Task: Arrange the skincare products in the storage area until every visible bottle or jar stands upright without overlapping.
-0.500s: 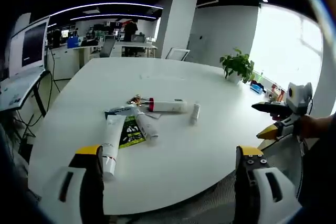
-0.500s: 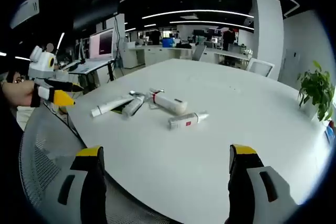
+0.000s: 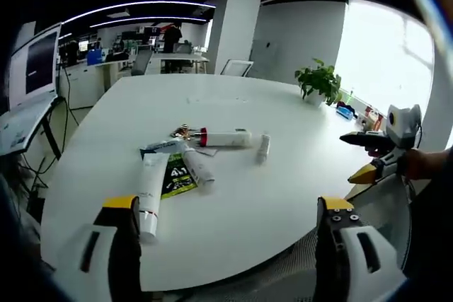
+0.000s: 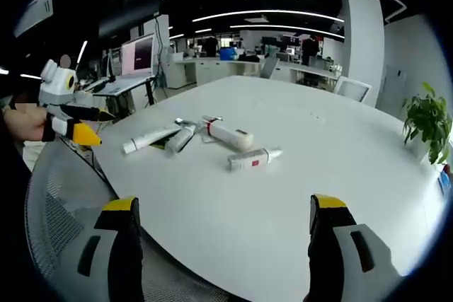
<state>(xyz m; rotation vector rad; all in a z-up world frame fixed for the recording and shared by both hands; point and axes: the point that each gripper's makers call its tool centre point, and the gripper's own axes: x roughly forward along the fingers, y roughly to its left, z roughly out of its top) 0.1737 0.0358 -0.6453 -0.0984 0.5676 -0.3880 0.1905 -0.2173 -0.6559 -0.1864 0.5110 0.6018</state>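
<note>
A broad white table [image 3: 233, 104] took up most of both views, with a mesh chair back [image 4: 64, 196] at its near edge in the right gripper view. A potted plant [image 3: 320, 84] stood near the table's far side. The skincare products lay flat in a loose cluster toward the middle of the table. The white pump bottle with a red band [image 3: 221, 138] lay on its side. A long white tube [image 3: 149, 187] rested partly on a green-and-black sachet [image 3: 173, 178], and a second white tube [image 3: 198, 167] lay beside it. Smallest, a slim bottle with a red label [image 4: 253, 160] lay a little apart from the others. The left gripper [image 3: 225, 235] and the right gripper [image 4: 223, 235] both hung short of the table, jaws spread wide and holding nothing.
</note>
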